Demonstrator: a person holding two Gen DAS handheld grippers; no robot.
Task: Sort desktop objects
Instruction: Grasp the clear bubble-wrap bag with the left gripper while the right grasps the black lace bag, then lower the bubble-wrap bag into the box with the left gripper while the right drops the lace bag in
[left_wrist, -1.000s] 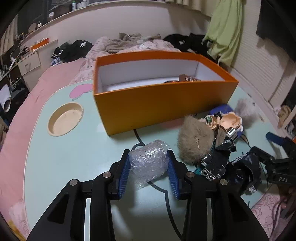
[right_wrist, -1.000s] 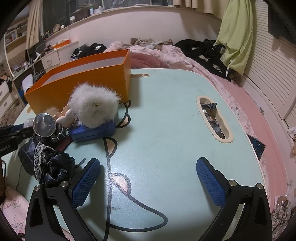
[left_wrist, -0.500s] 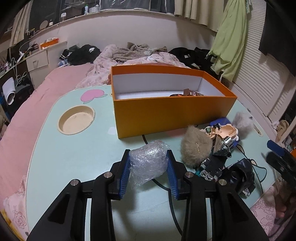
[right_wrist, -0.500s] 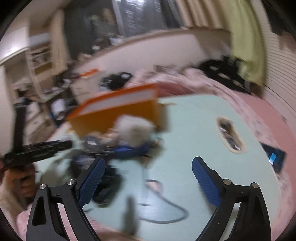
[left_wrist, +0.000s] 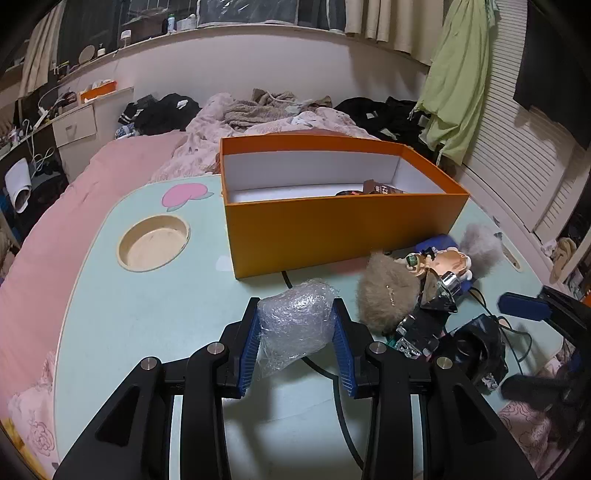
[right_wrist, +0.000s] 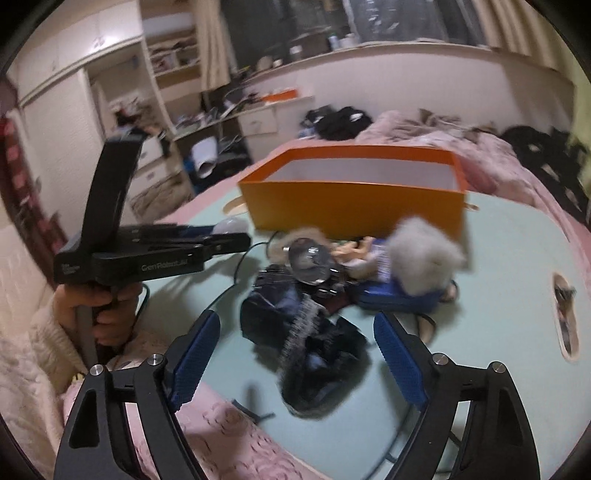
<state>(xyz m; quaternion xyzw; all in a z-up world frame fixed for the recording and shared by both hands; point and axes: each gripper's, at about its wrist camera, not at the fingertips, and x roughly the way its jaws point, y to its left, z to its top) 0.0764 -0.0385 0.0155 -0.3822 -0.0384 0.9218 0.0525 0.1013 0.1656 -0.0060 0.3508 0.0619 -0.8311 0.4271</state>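
**Wrapped bundle held in front of the orange box**

I had one orange box (left_wrist: 332, 236) on the tabletop (left_wrist: 147, 317), open at the top, white inside, its long side running across my left view. Low in its right end lay a brown packet (left_wrist: 382, 188) and something dark beside it that I could not make out; the rest of the floor I could see was bare. One round recess (left_wrist: 153, 243) sunk into the tabletop, left of the box, held nothing. In the right view a slot-shaped recess (right_wrist: 565, 317) held something crumpled and blurred.

My left gripper (left_wrist: 295, 343) had its fingers closed narrowly on one bundle of bubble wrap (left_wrist: 293, 328), both blue pads pressed against its sides, in front of the box's near left corner. The bundle's long axis ran along the fingers, towards the box.

My right gripper (right_wrist: 295, 358) stood wide, its fingers just having been closing a little, with nothing gripped; below and between them lay one dark lace-trimmed cloth (right_wrist: 314, 350). Beyond it the pile held two fur pompoms, one brown (left_wrist: 388, 295) and one grey (right_wrist: 424, 258), one small doll (left_wrist: 441, 262), and a blue case (right_wrist: 399, 299) under the grey one.
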